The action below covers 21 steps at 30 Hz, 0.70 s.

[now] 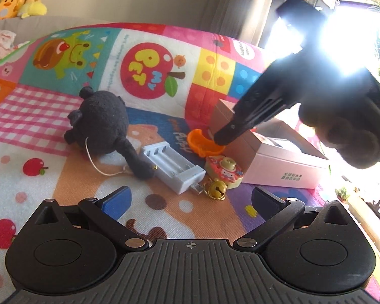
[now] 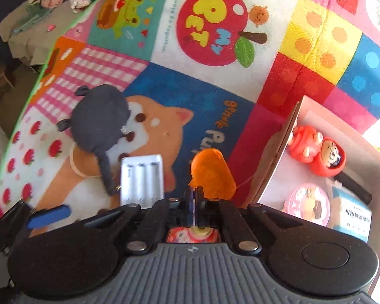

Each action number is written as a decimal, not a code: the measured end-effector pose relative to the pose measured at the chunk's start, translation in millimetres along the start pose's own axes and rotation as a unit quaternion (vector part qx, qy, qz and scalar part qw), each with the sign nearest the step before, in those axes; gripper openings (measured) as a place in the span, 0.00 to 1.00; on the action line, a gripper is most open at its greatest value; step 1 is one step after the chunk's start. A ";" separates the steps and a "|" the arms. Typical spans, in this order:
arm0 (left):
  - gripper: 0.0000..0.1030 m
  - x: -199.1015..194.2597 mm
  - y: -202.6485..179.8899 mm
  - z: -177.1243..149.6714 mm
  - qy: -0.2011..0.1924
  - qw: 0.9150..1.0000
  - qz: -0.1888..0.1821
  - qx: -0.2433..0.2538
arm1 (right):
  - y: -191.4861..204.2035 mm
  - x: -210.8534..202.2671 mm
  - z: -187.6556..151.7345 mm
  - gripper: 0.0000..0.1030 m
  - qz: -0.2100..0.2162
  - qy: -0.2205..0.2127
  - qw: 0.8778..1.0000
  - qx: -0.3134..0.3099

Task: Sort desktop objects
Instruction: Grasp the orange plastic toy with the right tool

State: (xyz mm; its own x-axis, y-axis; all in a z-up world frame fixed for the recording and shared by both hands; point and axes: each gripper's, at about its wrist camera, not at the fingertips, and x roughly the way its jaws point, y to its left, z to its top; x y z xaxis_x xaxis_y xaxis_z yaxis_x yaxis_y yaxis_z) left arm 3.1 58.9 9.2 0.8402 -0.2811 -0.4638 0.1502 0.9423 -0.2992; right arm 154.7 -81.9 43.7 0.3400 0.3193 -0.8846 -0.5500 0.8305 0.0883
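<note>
Orange toy [image 2: 211, 174] (translucent) is clamped at its near edge by the right tongs [image 2: 196, 197], long axis pointing away, beside the pink box [image 2: 273, 172]. Left tongs [image 1: 190, 200] are held apart, empty.

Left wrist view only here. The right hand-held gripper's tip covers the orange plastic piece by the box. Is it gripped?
Observer: Yes. The right wrist view shows the right hand-held gripper shut, pinching the near edge of the orange plastic piece.
Operator: What's inside the box? I mostly see its outside.
Observer: The box holds a red toy figure at its far end.
Operator: Anything else in there?
Observer: A round pink tin sits nearer the camera, beside a white-and-blue printed card.
</note>
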 end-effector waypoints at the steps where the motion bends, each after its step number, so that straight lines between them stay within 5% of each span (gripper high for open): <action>1: 1.00 0.5 -0.9 0.2 0.001 1.000 0.001 0.003 | -1.0 -10.2 -10.3 0.01 0.013 -0.007 1.000 0.002; 4: 1.00 1.7 -3.3 0.5 0.005 1.000 0.006 0.010 | -6.4 -37.9 -43.1 0.01 0.041 -0.030 0.999 0.009; 7: 1.00 4.5 -8.2 0.6 0.012 1.000 0.016 0.023 | -4.6 -56.8 -66.1 0.02 -0.001 -0.078 0.997 -0.005; 9: 1.00 7.4 -13.1 0.6 0.018 0.999 0.026 0.035 | -8.1 -58.1 -66.0 0.13 -0.018 -0.095 0.995 0.004; 11: 1.00 9.6 -17.5 0.1 0.023 0.998 0.037 0.045 | -10.0 -51.4 -55.2 0.36 -0.019 -0.114 0.993 0.010; 15: 1.00 9.7 -20.7 -1.7 0.024 0.997 0.051 0.052 | 0.2 -22.0 -18.7 0.36 -0.020 -0.115 0.993 -0.017; 19: 1.00 9.0 -16.0 -1.3 0.022 0.998 0.053 0.038 | 11.7 23.2 15.5 0.71 -0.086 -0.110 0.990 -0.017; 21: 1.00 8.4 -13.0 -1.3 0.020 0.998 0.048 0.029 | 12.2 47.0 29.4 0.76 -0.114 -0.091 0.989 -0.029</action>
State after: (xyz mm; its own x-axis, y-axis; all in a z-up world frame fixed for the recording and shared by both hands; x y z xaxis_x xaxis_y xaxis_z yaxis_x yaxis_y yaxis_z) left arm 7.5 44.1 8.1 0.8308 -0.1942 -0.5216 0.1006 0.9741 -0.2024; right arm 186.3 -43.4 16.7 0.5894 0.2084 -0.7805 -0.4837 0.8649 -0.1344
